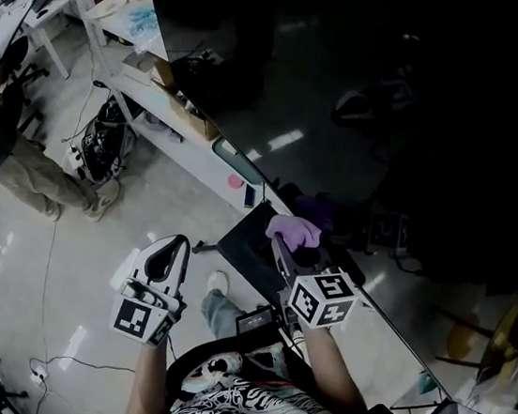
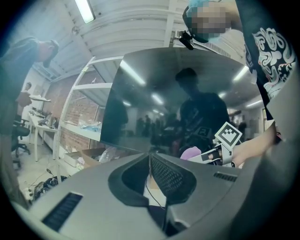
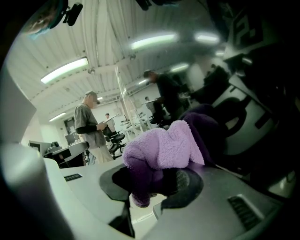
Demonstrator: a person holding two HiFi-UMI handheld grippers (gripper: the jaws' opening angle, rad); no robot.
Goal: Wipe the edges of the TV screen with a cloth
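The TV screen (image 1: 397,96) is a big dark glossy panel filling the upper right of the head view, and it mirrors the room. My right gripper (image 1: 283,242) is shut on a purple cloth (image 1: 292,228) and holds it against the screen's lower left edge. In the right gripper view the fluffy cloth (image 3: 161,147) bulges out over the jaws of the right gripper (image 3: 152,180), with the screen (image 3: 243,84) close on the right. My left gripper (image 1: 177,243) hangs lower left, away from the screen, shut and holding nothing. The left gripper view shows the screen (image 2: 178,103) ahead and the cloth (image 2: 191,152).
A white shelving rack (image 1: 124,13) with boxes stands at the upper left. Cables and a power strip (image 1: 102,138) lie on the floor below it. A seated person's legs (image 1: 27,171) are at the left. Another person (image 3: 89,126) stands reading in the background.
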